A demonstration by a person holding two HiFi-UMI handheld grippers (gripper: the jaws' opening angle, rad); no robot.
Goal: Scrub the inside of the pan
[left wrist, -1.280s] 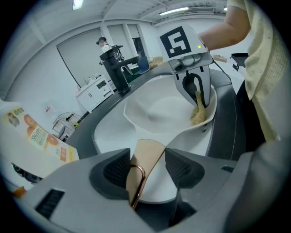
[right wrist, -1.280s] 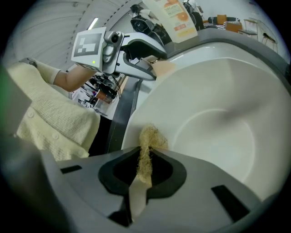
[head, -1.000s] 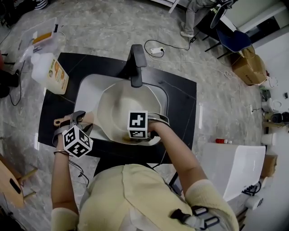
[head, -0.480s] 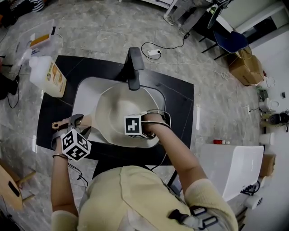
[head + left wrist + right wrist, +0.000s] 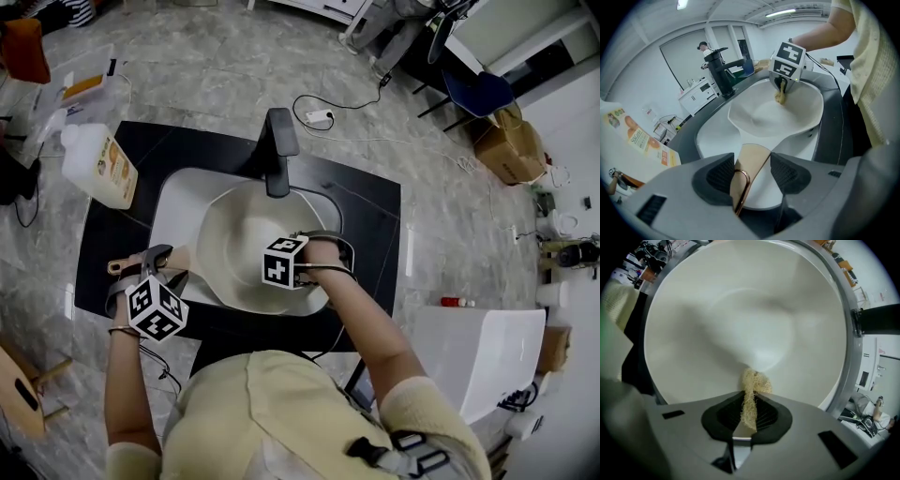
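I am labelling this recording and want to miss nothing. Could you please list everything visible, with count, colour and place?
counter: one, black, in the middle of the floor
sink: one, white, set in the counter
faucet: one, black, behind the sink
pan: one, cream, in the sink
pan handle: one, tan with a copper ring, at the pan's near left
scrubber: one, pale yellow, tip against the pan's inside
bottle: one, white with orange label, counter's far left corner
cardboard box: one, brown, floor, far right
chair: one, blue, near the box
left gripper: grey, shut on the pan handle
right gripper: grey, shut on the scrubber
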